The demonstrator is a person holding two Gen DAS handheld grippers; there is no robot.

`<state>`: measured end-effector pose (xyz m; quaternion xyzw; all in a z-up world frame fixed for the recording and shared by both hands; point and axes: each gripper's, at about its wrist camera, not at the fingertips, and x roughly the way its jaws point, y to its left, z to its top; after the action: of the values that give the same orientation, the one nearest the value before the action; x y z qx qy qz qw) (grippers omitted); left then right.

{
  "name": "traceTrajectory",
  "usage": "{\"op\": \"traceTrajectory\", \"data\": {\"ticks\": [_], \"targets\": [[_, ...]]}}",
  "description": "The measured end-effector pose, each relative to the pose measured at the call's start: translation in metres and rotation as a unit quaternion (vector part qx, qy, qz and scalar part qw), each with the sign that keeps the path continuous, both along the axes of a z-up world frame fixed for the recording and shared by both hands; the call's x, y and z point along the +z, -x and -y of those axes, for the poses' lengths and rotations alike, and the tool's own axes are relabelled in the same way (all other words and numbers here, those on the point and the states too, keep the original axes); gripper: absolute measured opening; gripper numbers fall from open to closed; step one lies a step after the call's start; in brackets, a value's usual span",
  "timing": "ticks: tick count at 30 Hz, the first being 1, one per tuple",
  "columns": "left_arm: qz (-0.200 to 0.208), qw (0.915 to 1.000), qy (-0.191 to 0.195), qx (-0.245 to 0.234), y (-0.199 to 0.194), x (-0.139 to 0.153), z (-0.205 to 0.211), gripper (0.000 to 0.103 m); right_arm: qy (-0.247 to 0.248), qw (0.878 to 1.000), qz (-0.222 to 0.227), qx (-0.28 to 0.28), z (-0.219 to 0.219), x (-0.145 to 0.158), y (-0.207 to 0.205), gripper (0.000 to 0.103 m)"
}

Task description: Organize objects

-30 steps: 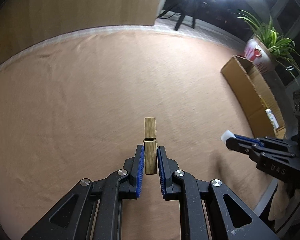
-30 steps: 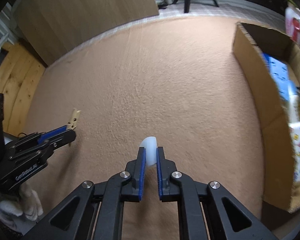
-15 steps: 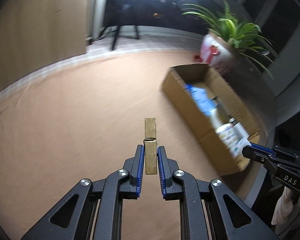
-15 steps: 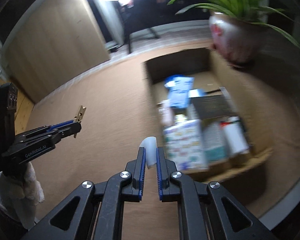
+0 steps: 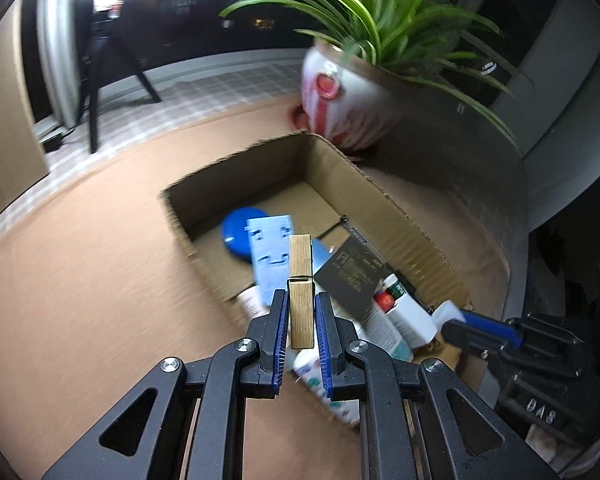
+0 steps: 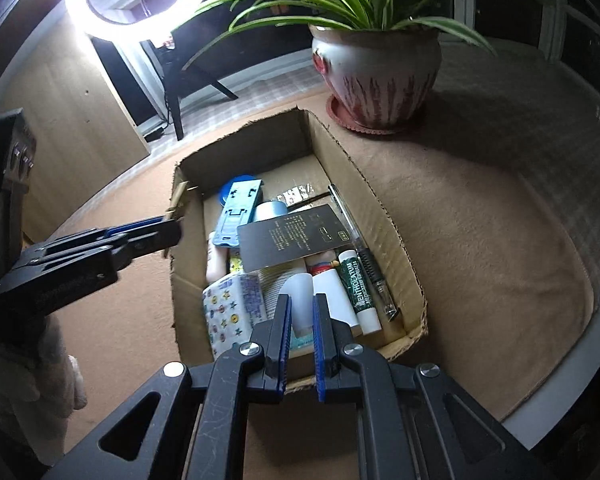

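My left gripper (image 5: 302, 320) clamps the clothespin (image 5: 301, 280), long axis pointing over the cardboard box (image 6: 384, 216). My right gripper (image 6: 302, 322) pinches a white cap (image 6: 300, 300) above the box's near end.

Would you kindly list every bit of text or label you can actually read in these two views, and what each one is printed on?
"ENTHOLATUM" on the green and white tube inside the cardboard box; its first letter is hidden.
"DAS" embossed on the black body of the right gripper, seen in the left wrist view.
Gold print on the flat black card: too small to read.
Embossed lettering on the left gripper: blurred, unreadable.
Print on the patterned white pack: unreadable.
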<state>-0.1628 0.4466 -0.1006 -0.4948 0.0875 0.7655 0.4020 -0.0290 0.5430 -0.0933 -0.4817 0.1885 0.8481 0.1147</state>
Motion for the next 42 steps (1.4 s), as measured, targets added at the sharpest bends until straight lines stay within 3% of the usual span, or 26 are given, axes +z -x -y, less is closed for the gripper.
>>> {"op": "traceTrajectory", "data": {"ticks": [7,27,31,42], "targets": [[0.001,0.9997,0.023,-0.002,0.006,-0.016,-0.026,0.014,-0.002,1.0,0.007,0.011,0.0,-0.008,0.007,0.009],[0.02,0.9991,0.037,-0.004,0.013,-0.03,-0.025,0.015,0.0,1.0,0.027,0.014,0.001,-0.022,0.011,0.01],[0.024,0.9993,0.028,0.001,0.014,-0.023,-0.018,0.045,-0.011,0.999,0.027,0.016,0.004,-0.018,0.012,0.029],[-0.006,0.9989,0.014,0.044,0.006,0.007,0.048,0.052,-0.015,1.0,-0.002,0.025,0.028,0.008,0.005,0.032]]}}
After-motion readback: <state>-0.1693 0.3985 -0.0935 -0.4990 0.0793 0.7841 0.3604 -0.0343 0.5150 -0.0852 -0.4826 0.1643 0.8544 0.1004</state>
